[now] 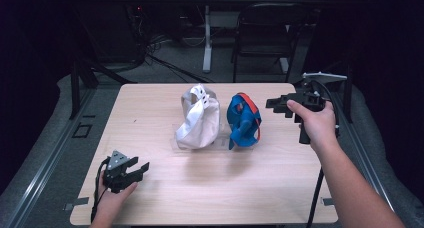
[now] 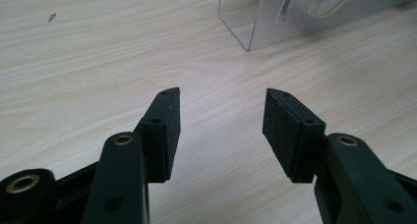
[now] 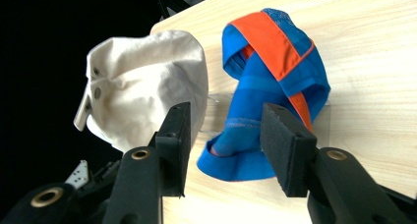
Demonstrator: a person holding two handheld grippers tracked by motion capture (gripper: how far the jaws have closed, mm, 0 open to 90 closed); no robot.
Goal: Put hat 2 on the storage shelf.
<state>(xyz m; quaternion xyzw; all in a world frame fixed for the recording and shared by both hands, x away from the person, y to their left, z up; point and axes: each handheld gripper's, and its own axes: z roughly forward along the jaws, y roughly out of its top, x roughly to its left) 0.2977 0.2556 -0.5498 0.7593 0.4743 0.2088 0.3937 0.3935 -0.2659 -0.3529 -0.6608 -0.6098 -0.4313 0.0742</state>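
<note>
Pointing at the blue and orange cap [image 3: 265,101], the right gripper [image 3: 223,135] is held spread; the left gripper [image 2: 221,121] is rested spread on the table [image 2: 98,62]

No readable text, label, brand, number or sign appeared on anything in the pictures.

On the table [image 1: 150,198], two hats are sitting side by side mid-table on a clear stand [image 1: 176,143]: the canvas hat [image 1: 199,119] left, the banded hat [image 1: 243,120] right. The left gripper [image 1: 140,169] is resting near the front left corner; the right gripper [image 1: 274,103] is hovering just right of the banded hat.
</note>
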